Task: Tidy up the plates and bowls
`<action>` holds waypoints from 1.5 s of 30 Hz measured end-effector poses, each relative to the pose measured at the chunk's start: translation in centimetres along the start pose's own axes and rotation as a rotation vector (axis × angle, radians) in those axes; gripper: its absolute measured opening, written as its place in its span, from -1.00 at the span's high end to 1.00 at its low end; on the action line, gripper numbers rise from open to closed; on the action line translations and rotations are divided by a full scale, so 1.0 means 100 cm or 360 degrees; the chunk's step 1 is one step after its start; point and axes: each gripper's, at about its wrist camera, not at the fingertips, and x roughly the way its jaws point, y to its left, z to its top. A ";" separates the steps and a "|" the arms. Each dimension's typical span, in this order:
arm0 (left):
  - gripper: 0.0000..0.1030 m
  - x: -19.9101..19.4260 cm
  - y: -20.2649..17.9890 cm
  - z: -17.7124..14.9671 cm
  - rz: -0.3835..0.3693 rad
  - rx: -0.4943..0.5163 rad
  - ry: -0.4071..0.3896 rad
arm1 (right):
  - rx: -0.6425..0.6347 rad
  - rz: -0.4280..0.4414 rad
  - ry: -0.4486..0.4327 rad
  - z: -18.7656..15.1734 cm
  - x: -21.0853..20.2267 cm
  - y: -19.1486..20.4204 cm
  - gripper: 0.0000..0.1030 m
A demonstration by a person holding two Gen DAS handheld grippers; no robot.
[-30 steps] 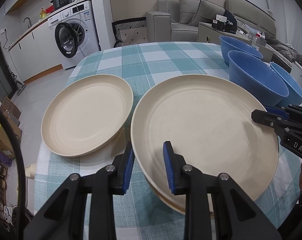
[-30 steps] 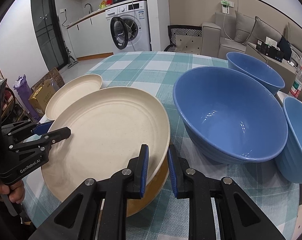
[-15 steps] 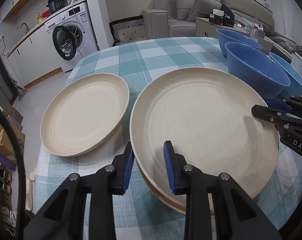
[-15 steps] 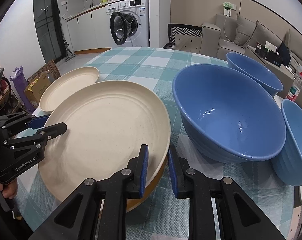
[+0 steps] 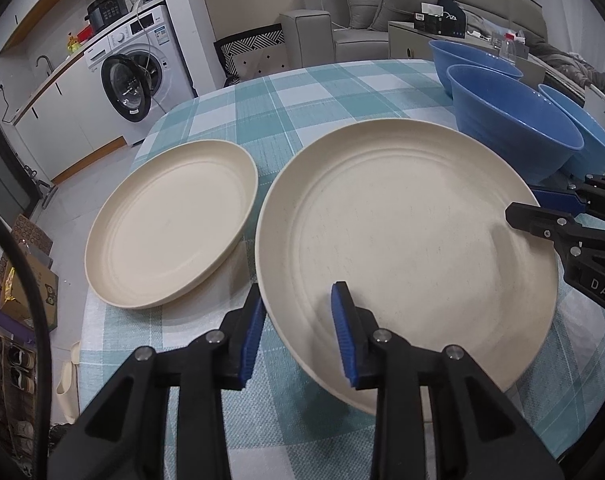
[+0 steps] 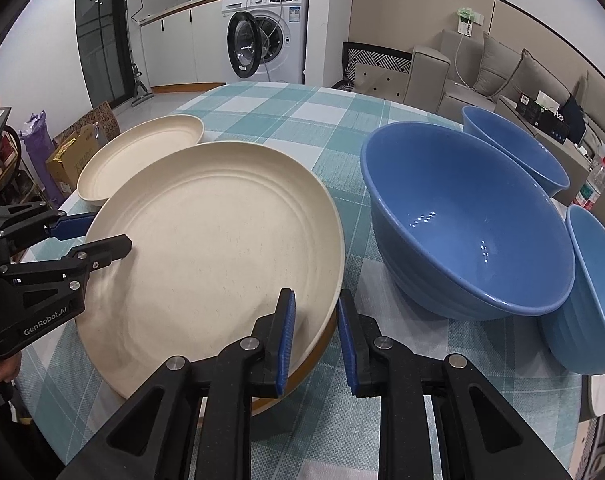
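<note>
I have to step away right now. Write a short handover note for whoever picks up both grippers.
Left gripper: jaws opening, astride the near-left rim of the top cream plate; grip looks released.
Right gripper: astride the same plate's right rim, jaws narrow, with a gap on the outer side.
Placement: that plate lies on another in a stack; one single plate lies to its left; three blue bowls stand separately to the right.
Done: one plate stacked.
Left: add the single plate, nest the bowls.
</note>
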 end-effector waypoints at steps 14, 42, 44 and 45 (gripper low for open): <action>0.20 0.005 -0.006 -0.003 0.0009 0.0066 0.0051 | -0.0055 -0.0028 0.0037 -0.002 0.003 0.006 0.45; -0.47 -0.019 0.011 0.004 -0.0132 -0.0070 -0.0054 | 0.0073 0.0106 -0.0192 0.006 -0.031 -0.001 -0.63; -0.60 -0.025 0.015 0.005 -0.0131 -0.0090 -0.0095 | 0.0076 0.0127 -0.0210 0.007 -0.035 0.000 -0.66; -0.60 -0.027 0.016 0.005 -0.0138 -0.0094 -0.0107 | 0.0074 0.0129 -0.0214 0.007 -0.037 0.001 -0.69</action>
